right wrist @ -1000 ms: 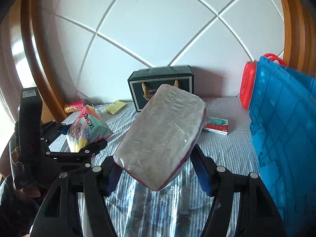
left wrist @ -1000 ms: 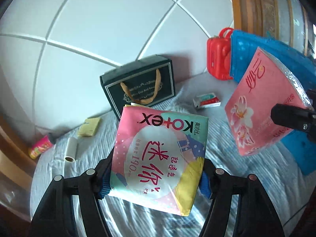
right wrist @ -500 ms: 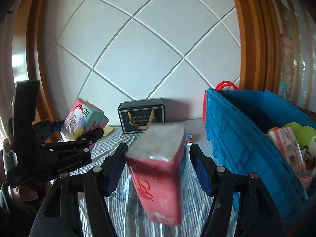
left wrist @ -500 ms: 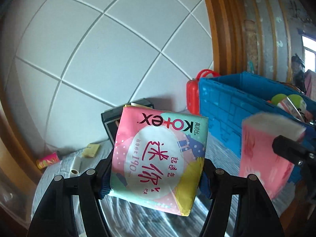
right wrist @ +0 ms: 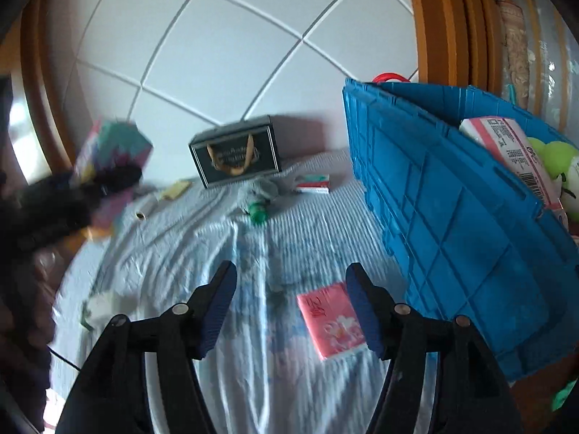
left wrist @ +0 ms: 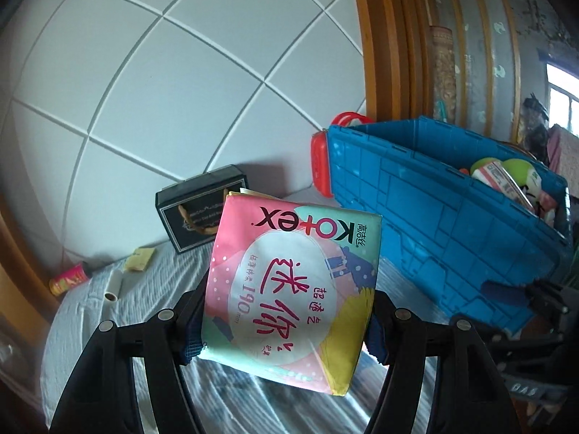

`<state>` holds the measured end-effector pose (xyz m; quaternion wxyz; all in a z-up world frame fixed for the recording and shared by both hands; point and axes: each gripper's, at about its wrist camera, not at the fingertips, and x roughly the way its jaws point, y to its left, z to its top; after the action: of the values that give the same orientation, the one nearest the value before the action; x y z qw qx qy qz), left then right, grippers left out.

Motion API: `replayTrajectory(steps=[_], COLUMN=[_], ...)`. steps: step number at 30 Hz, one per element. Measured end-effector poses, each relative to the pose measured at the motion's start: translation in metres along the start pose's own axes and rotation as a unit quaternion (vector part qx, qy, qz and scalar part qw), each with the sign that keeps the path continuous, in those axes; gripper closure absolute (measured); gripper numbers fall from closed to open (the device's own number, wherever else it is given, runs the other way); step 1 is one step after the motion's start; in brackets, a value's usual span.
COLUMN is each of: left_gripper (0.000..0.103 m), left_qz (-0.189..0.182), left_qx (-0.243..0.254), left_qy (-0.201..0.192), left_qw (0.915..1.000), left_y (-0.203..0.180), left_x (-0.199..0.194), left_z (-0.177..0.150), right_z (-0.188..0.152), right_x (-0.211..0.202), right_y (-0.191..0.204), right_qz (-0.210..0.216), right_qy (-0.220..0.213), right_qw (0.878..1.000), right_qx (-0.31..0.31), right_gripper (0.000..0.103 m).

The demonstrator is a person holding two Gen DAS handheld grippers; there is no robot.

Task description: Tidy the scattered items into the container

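One blue ribbed plastic crate [right wrist: 452, 217], already holding a pink pack and green balls. One glossy Kotex pad pack [left wrist: 289, 282], pinched flat between the left gripper [left wrist: 286, 325] pads. One pink tissue pack [right wrist: 331, 320] lying on the striped bedsheet [right wrist: 202, 253] beside the crate; right gripper [right wrist: 289, 307] spread, jaws having just widened, nothing between them.

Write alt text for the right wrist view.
The right gripper hangs open and empty over a striped bedsheet, a pink tissue pack lying below beside the blue crate. A black gift box stands against the headboard.
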<state>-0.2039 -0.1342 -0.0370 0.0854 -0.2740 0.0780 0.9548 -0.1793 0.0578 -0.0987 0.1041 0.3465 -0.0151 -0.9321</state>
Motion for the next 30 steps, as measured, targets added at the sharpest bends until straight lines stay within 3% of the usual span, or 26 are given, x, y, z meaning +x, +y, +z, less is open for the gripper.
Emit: replayTrajectory(steps=[3, 9, 13, 14, 15, 17, 22, 25, 30], left_gripper=[0.034, 0.034, 0.033, 0.033, 0.033, 0.033, 0.033, 0.033, 0.033], left_qz=[0.01, -0.001, 0.005, 0.008, 0.012, 0.02, 0.035, 0.034, 0.046], left_qx=[0.005, -0.006, -0.012, -0.012, -0.012, -0.012, -0.009, -0.014, -0.003], left_qy=[-0.007, 0.024, 0.042, 0.044, 0.047, 0.052, 0.064, 0.071, 0.077], left_qw=[0.9999, 0.9997, 0.999, 0.9989, 0.9988, 0.9984, 0.9973, 0.9968, 0.996], left_y=[-0.014, -0.029, -0.031, -0.031, -0.03, -0.029, -0.027, -0.024, -0.018], left_x=[-0.001, 0.013, 0.018, 0.018, 0.019, 0.02, 0.023, 0.025, 0.026], left_z=[-0.001, -0.017, -0.028, -0.03, -0.031, -0.035, -0.042, -0.045, -0.052], right_z=[-0.019, -0.067, -0.085, -0.087, -0.088, -0.09, -0.085, -0.09, -0.096], right_x=[0.034, 0.131, 0.179, 0.188, 0.197, 0.209, 0.228, 0.255, 0.248], right_y=[-0.02, -0.025, -0.028, -0.027, -0.026, -0.025, -0.027, -0.034, -0.034], right_qz=[-0.014, 0.004, -0.005, -0.012, -0.02, -0.018, -0.028, -0.006, 0.008], right_qy=[0.035, 0.158, 0.203, 0.207, 0.211, 0.218, 0.224, 0.285, 0.268], right_qw=[0.999, 0.984, 0.972, 0.97, 0.967, 0.964, 0.961, 0.95, 0.959], right_qx=[-0.018, -0.083, -0.115, -0.128, -0.14, -0.153, -0.159, -0.128, -0.088], right_gripper=[0.023, 0.023, 0.023, 0.017, 0.005, 0.0, 0.0, 0.0, 0.007])
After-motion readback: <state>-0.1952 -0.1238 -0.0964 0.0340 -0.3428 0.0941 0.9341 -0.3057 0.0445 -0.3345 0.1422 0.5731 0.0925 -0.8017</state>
